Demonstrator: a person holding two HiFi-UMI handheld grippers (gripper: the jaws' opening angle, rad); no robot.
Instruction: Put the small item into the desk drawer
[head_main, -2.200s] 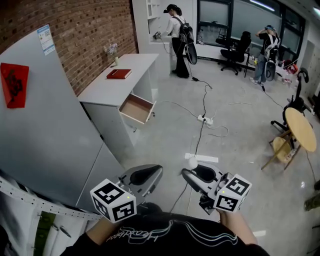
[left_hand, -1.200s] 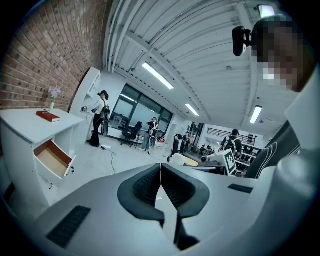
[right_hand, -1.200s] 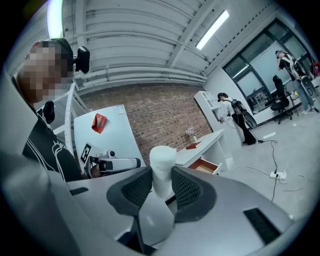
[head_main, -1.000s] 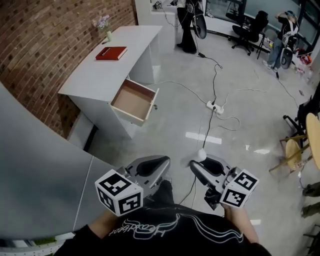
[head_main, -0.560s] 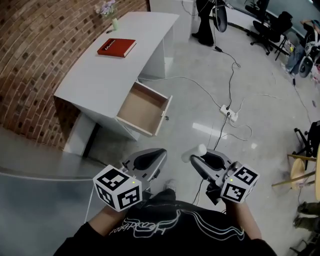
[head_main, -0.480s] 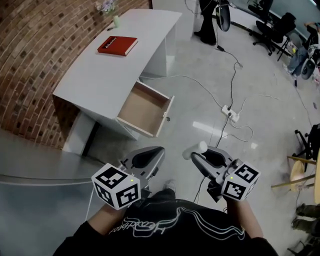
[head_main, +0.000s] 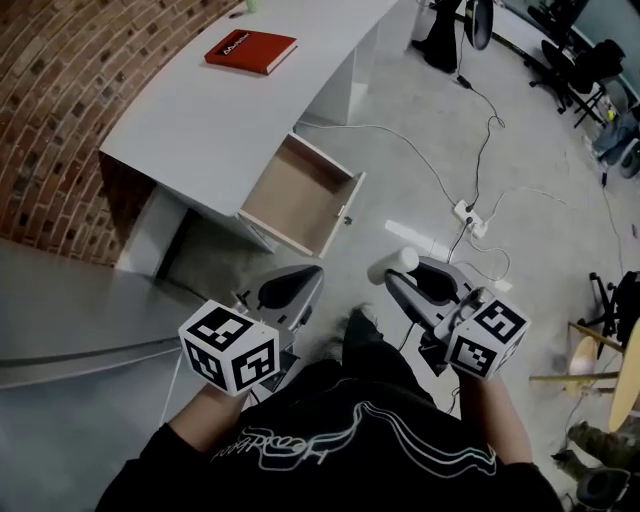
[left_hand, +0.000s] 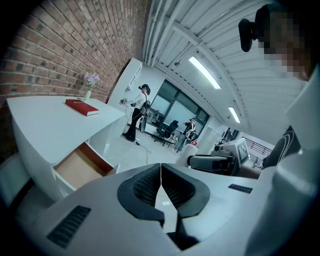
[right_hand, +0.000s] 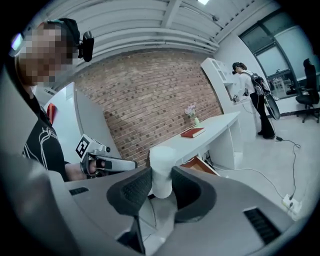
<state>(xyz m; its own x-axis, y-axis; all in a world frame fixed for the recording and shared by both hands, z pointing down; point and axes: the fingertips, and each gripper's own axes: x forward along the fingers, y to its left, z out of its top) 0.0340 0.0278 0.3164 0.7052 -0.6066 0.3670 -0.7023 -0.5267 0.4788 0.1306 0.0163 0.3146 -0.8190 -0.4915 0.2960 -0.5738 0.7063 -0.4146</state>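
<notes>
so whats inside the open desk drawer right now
Only the bare brown bottom of the drawer shows; nothing lies in the visible part. Its rear end runs under the desk top, so anything there is covered.

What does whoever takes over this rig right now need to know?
Right hand-held gripper: shut on the small white cylinder.
Left hand-held gripper: shut, nothing between its jaws.
The wood-lined drawer of the white desk stands open, ahead of both.
Done: item gripped, drawer open.
Left: carry the cylinder over the drawer, lower it in, release.
</notes>
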